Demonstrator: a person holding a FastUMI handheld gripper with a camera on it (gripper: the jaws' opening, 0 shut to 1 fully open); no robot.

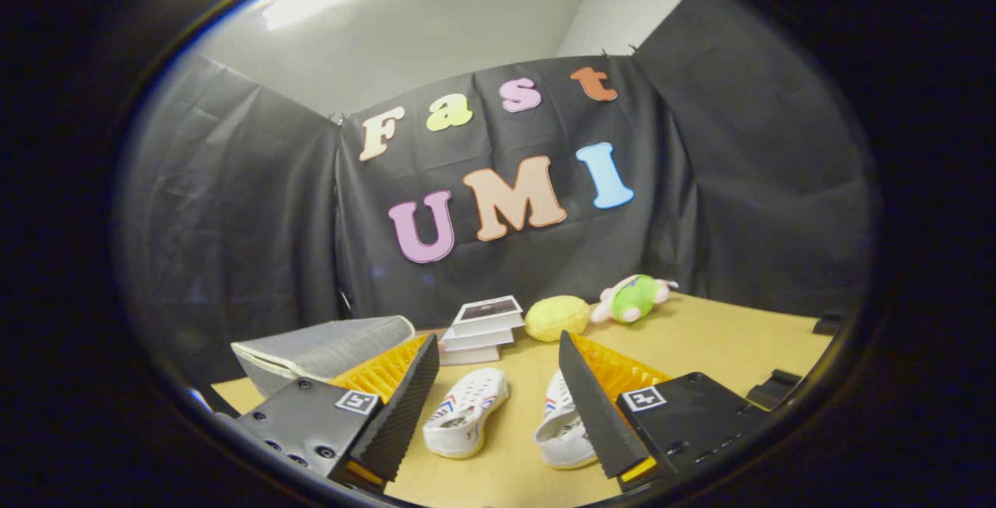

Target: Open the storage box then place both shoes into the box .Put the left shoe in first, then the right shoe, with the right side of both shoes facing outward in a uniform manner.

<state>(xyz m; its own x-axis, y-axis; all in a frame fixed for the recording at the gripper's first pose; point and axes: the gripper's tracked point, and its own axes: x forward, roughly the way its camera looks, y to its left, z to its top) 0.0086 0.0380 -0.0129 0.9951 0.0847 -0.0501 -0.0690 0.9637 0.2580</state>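
Two white shoes with red and blue stripes lie on the tan table. One shoe (pixel 465 412) rests between my fingers, nearer the left one. The other shoe (pixel 562 430) lies partly behind my right finger. The grey fabric storage box (pixel 327 348) stands closed beyond my left finger, its lid down. My gripper (pixel 498 399) is open, held above the table, with nothing pressed between its fingers.
A stack of books (pixel 482 329) sits beyond the shoes. A yellow plush (pixel 557 317) and a green and pink plush toy (pixel 634 298) lie further back near the black cloth wall. Dark clamps (pixel 770 387) sit on the table's right edge.
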